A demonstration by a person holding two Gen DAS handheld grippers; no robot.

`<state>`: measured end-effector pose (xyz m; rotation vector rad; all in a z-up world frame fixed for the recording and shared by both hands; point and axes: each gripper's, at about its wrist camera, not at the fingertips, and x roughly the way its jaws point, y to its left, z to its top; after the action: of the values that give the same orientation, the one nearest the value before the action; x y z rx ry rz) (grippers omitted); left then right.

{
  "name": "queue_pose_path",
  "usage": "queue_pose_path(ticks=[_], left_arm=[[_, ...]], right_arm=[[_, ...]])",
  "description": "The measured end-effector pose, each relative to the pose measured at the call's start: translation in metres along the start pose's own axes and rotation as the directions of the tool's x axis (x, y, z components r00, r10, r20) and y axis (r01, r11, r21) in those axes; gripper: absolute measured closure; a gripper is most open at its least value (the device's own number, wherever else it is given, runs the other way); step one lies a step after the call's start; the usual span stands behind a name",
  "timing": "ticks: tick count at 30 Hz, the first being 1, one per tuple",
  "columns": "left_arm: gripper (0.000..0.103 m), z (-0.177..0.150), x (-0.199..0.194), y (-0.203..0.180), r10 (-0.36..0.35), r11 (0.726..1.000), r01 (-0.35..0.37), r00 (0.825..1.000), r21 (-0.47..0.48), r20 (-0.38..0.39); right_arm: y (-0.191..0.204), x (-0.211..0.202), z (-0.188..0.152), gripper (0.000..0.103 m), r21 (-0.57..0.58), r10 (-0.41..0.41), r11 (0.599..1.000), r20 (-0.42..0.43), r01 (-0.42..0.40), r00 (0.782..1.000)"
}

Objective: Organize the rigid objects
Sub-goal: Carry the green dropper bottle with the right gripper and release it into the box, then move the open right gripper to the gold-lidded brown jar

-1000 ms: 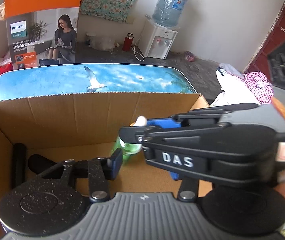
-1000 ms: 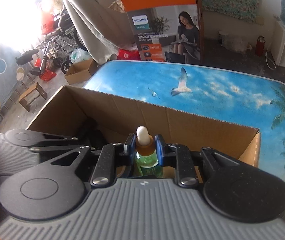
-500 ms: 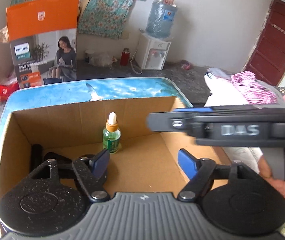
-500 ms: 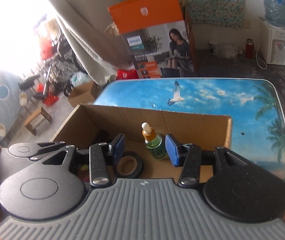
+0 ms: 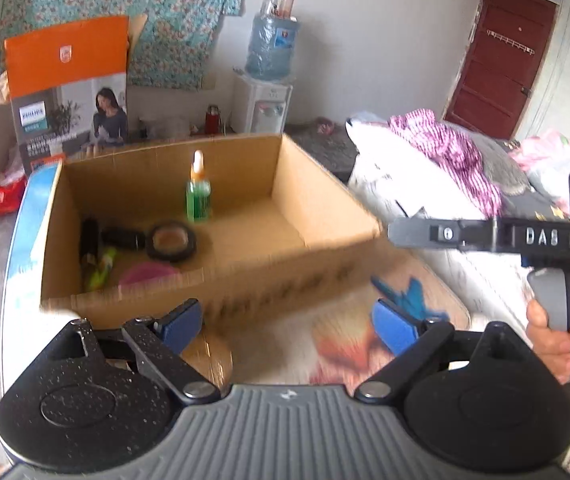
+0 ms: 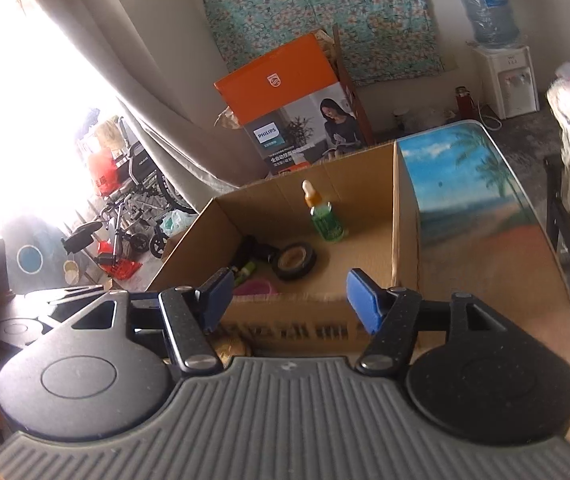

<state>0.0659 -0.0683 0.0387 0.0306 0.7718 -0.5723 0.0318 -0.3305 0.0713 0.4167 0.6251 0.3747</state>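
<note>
Right wrist view shows dropper bottle (image 6: 325, 216) upright in cardboard box (image 6: 403, 216), probably for stability; right hand-held gripper (image 6: 291, 300) and left hand-held gripper (image 5: 291, 322) both spread wide, empty.

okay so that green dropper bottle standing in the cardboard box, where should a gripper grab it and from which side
Grip the green dropper bottle around its green body, coming down from above the cardboard box. It stands upright, apart from the black tape roll, and the box walls probably block a level approach.

"PHILIPS" on orange box (image 6: 285, 120); "DAS" on right gripper (image 5: 541, 236).
</note>
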Motion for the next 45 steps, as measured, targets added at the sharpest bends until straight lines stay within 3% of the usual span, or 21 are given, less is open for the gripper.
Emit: queue_pose_path(ticks=[6,13,20,32,38,45], left_arm=[[0.010,-0.051,0.007,-0.003,0.039,0.998,-0.038,0.999,0.046,-0.027],[0.010,-0.083,0.035,-0.002,0.127,0.988,-0.123,0.991,0.093,-0.036],[0.010,-0.086,0.056,0.009,0.171,0.982,-0.168,0.985,0.087,-0.033],[0.010,-0.084,0.073,0.017,0.176,0.982,-0.173,0.984,0.077,-0.031],[0.010,-0.084,0.074,0.015,0.159,0.983,-0.156,0.987,0.093,-0.027],[0.010,-0.078,0.080,-0.006,0.098,0.982,-0.095,0.995,0.164,-0.014]], right_arm=[[0.009,0.017,-0.032,0.040,0.040,0.039,0.999,-0.064,-0.036,0.997],[0.029,0.064,-0.051,0.040,0.041,0.095,0.995,-0.176,-0.089,0.980],[0.039,0.115,-0.054,0.047,0.043,0.130,0.991,-0.255,-0.123,0.958],[0.043,0.171,-0.049,0.048,-0.002,0.145,0.988,-0.347,-0.155,0.927],[0.042,0.168,-0.050,0.047,-0.016,0.154,0.985,-0.365,-0.172,0.918],[0.021,0.143,-0.049,0.047,0.019,0.135,0.990,-0.350,-0.137,0.927]])
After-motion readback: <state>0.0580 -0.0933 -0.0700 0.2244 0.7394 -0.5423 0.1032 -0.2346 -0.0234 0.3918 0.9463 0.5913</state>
